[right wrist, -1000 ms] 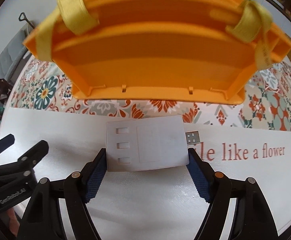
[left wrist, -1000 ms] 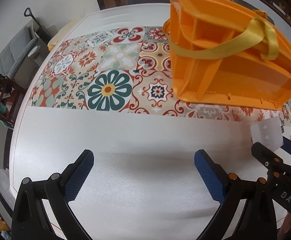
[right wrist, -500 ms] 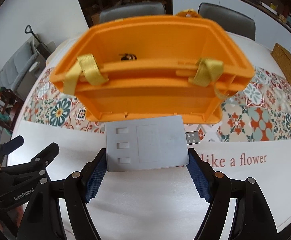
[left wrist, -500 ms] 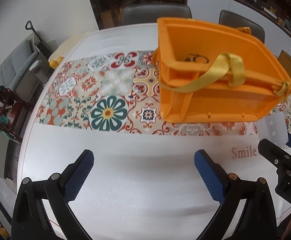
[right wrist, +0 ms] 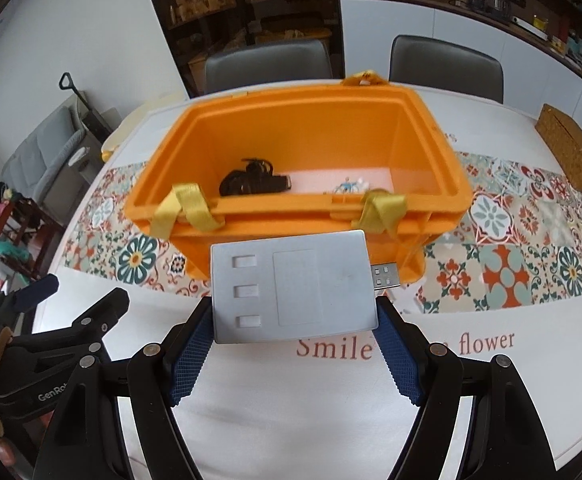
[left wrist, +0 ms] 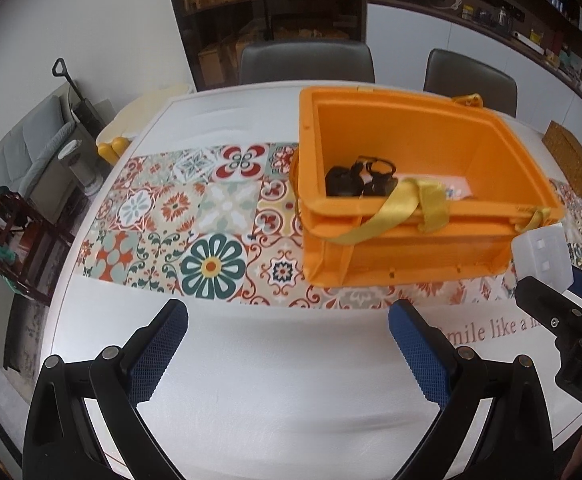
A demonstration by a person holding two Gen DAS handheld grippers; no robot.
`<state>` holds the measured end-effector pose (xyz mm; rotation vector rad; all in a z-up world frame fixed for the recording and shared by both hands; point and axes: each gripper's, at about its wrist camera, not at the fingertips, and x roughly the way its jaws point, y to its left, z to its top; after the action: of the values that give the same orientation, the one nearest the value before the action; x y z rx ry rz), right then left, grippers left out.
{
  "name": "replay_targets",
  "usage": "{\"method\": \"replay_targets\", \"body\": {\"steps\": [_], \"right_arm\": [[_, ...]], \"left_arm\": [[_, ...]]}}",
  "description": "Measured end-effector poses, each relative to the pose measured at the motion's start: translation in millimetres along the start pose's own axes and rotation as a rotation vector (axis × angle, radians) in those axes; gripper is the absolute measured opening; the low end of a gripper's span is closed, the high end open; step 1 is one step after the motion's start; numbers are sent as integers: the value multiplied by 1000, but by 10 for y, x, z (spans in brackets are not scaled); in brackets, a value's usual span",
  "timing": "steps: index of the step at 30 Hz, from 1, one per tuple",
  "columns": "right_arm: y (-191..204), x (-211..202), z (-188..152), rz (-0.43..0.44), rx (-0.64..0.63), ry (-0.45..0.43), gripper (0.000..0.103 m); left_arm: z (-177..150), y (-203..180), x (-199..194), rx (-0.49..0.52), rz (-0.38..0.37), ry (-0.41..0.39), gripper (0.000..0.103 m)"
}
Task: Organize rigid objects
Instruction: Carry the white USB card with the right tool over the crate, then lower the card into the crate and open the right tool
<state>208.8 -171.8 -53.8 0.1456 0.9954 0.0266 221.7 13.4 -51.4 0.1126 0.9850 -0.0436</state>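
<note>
1. The white card-shaped gadget (right wrist: 293, 286) with a USB plug (right wrist: 387, 276) sticking out of one short end was clamped across its long axis by the right gripper (right wrist: 295, 344), one blue pad on each short end, so it was held flat and lifted clear of the table (right wrist: 291, 420)
2. The left gripper (left wrist: 287, 350) was seen with its jaws wide apart and nothing between them, parked over the bare white near edge of the table
3. The key relation: the orange crate (right wrist: 299, 184) was sat straight ahead of the right gripper, toward the far edge of the table, on the patterned tile runner (left wrist: 179, 216). Its open top was faced up and its long side was lined up roughly parallel with the card's long axis
4. From the left gripper the crate was off ahead and to the right, so the right hand was judged the nearer one, and it was the loaded one anyway
5. A black bundle of straps (right wrist: 251, 184) and something small and pale were already in the crate, toward its left and middle, so the emptier right part was probably the place to aim for
6. The yellow handle loops (right wrist: 187, 210) draped over the near rim could be snagged on the way in
</note>
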Motion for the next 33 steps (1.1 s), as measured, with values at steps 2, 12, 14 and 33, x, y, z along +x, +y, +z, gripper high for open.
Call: {"method": "replay_targets", "body": {"steps": [2,12,14,33], "right_arm": [[-20,-43,43,1,3,-14,77],[-72,-218,269,7,10,-70,77],[-82,-237,314,7,10,-79,77],[-103,-72,825,-12,-2,-104,77]], "left_arm": [[43,-8,-36,0,1,-14,102],[263,-53,-198,-1,-11,-79,102],[315,-65,-213,-3,-8,-87,102],[775,-113,-82,4,21,-130,102]]}}
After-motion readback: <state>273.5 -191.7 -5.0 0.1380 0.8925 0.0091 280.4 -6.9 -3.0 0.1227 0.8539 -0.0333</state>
